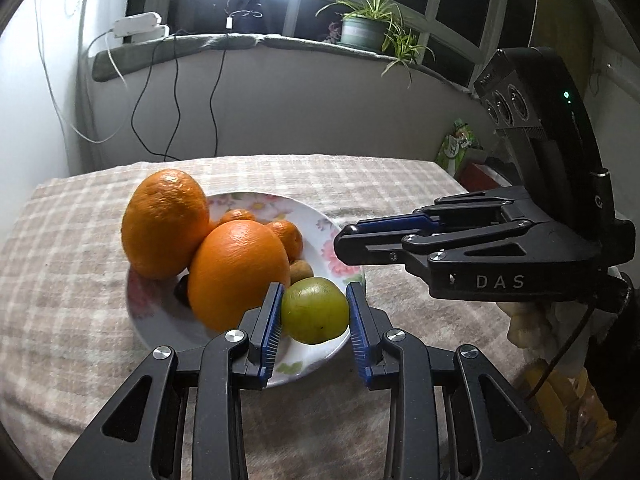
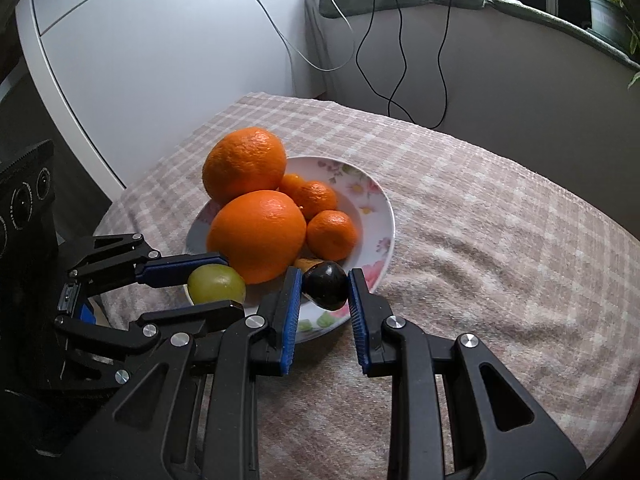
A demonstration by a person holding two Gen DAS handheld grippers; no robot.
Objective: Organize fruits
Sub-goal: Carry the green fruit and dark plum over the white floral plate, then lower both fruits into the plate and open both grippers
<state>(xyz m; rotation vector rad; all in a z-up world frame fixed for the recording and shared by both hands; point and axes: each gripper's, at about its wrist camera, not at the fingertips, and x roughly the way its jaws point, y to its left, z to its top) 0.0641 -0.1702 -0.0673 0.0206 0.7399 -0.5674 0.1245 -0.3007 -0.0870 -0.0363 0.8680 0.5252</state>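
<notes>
A floral plate (image 1: 256, 202) (image 2: 372, 200) on the checked cloth holds two big oranges (image 1: 238, 272) (image 2: 256, 234), small mandarins (image 2: 331, 235) and a brown kiwi (image 1: 301, 270). My left gripper (image 1: 314, 286) is shut on a green round fruit (image 1: 314, 312) over the plate's near rim. The right wrist view shows the left gripper (image 2: 232, 282) from the side with the green fruit (image 2: 216, 284) in it. My right gripper (image 2: 325, 274) is shut on a dark plum-like fruit (image 2: 325, 285) above the plate's edge. From the left wrist view the right gripper (image 1: 340, 240) reaches in from the right.
The table's checked cloth (image 2: 480, 240) stretches right of the plate. Behind are a sill with a potted plant (image 1: 362, 30), hanging cables (image 1: 176, 92) and a white power strip (image 1: 136, 26). A white cabinet (image 2: 160, 60) stands at the left; a green packet (image 1: 456, 148) sits far right.
</notes>
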